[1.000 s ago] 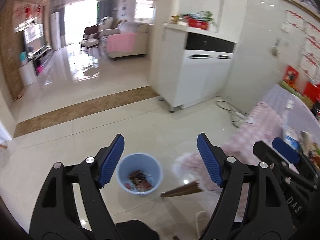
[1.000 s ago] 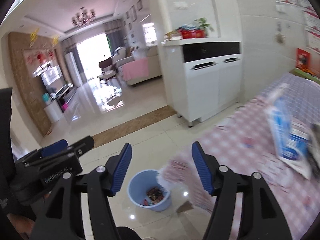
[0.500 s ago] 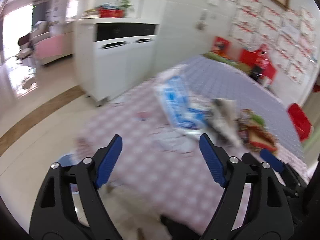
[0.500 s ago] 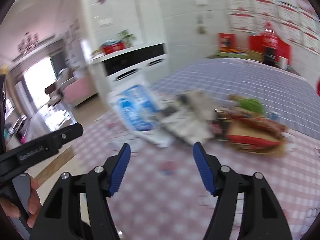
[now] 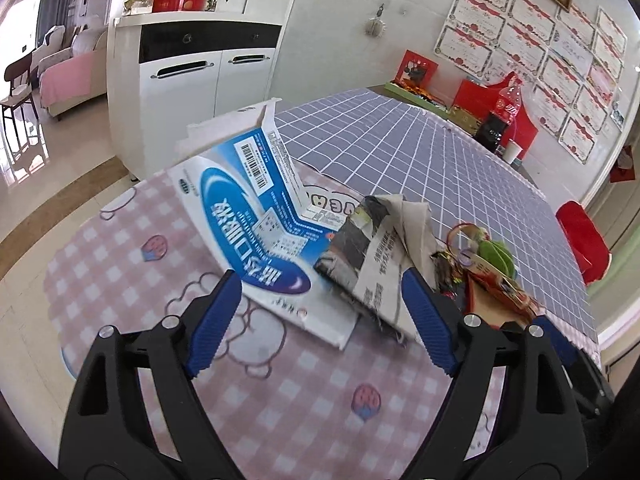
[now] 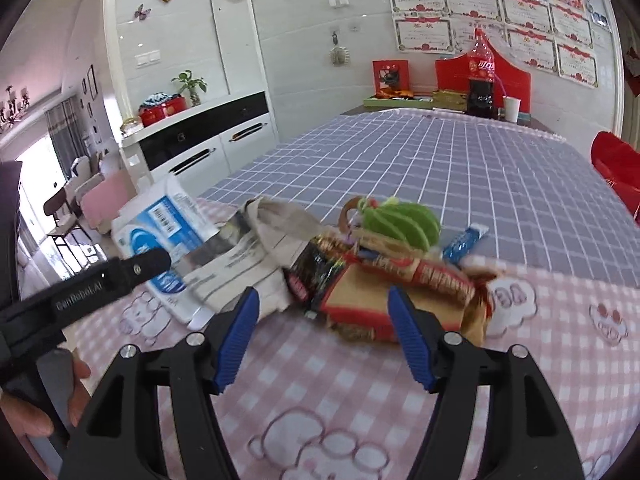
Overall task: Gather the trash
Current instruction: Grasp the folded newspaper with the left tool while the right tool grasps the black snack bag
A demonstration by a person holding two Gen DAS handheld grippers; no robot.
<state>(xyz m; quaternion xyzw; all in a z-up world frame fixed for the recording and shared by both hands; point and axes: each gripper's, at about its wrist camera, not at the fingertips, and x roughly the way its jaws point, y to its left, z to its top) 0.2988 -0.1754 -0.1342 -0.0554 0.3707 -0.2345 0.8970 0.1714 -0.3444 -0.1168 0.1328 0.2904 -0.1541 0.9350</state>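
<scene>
Near the table's pink-checked end, the trash lies in a loose heap: a blue-and-white paper bag (image 5: 256, 236) toward the left edge, crumpled newspaper (image 5: 380, 256) overlapping it, then red snack wrappers (image 6: 404, 280) and a green paper piece (image 6: 400, 220), possibly a decoration. Both grippers hover just short of the heap with jaws spread wide and empty, the left gripper (image 5: 320, 320) facing the bag and newspaper, the right gripper (image 6: 322, 334) facing the wrappers.
</scene>
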